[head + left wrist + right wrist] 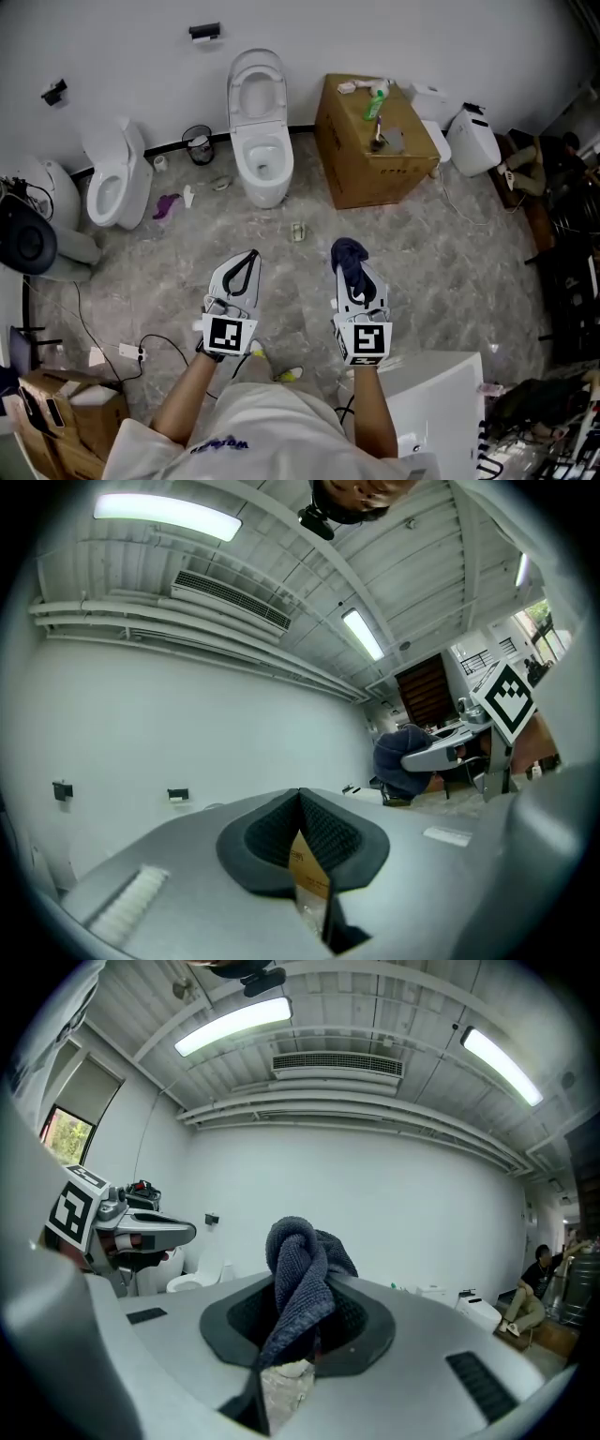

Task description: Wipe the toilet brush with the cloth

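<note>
Grey veined flooring [441, 262] and a white wall [141, 37] are seen from the head view, with a white toilet [260, 127] at 12 o'clock, a second toilet [114, 176] at 10 o'clock and a cardboard box [370, 155] at 1 o'clock. The cloth [348, 251] is located at 5 o'clock of the frame centre, clamped in the right gripper [354, 272], whose jaws are closed onto it. It is shown as a dark blue, coarsely knitted fabric, bunched and twisted into a fold that rises above the jaw tips. In the right gripper view a narrow tail is drawn down between the pads [361, 1316]. The left gripper [251, 257] is held at 7 o'clock, apart from the cloth; its jaws are brought fully together with nothing gripped between them. Small items on top of the box, among them a green bottle [374, 105], are rendered too small for identification. The toilet brush cannot be singled out with certainty in any view. The lowest part of the cloth is concealed where the jaws meet. A white unit [441, 398] at 5 o'clock is cut off by the bottom edge of the frame.
</note>
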The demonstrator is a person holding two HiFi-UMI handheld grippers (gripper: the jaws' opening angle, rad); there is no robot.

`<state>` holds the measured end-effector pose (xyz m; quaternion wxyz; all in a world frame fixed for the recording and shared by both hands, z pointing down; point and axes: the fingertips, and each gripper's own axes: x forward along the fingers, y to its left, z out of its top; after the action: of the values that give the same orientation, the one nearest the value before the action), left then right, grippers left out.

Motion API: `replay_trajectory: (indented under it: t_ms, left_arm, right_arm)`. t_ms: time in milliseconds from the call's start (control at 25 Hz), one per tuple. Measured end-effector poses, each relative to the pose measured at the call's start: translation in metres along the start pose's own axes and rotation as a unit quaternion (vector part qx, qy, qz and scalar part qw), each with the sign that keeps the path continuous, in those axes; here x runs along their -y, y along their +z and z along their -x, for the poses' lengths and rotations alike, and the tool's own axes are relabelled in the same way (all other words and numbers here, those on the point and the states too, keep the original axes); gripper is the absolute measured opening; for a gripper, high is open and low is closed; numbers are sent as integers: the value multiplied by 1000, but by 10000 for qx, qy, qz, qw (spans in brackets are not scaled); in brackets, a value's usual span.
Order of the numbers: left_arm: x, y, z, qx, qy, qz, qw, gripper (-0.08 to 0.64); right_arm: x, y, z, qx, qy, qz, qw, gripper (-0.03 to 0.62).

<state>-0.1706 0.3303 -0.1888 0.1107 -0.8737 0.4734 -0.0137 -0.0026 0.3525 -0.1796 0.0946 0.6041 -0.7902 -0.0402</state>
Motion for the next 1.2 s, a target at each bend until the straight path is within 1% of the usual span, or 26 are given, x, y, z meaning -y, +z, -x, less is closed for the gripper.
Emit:
replay_trajectory:
  t_ms: [320,440,600,880,1080,1200]
  left_arm:
    - [-26,-19,-8,-60,-100,73,9999,2]
    - [-39,-23,-11,13,-137,99,9999,2]
    - [-54,-37,-13,5,-186,243,9995,2]
    - [-61,-55,-11,-110,-437,265,9986,2]
    - [-61,-67,-21,-263,-360,316,9985,2]
    - [-55,-70,-32,-383,-370,276,9982,2]
  right_arm:
    - [-14,-2,-25,-224,2,152,9996,91]
    - [-23,0,-36,-297,5,225,9993,91]
    - [-35,1,-47,-405,19,356,9985,92]
    - [-35,-5,-57,-650,-114,346,9972,92]
    - [-33,-14,-68,-751,55,365,9965,94]
    - [-22,-23,-79,-784,162,333,9962,94]
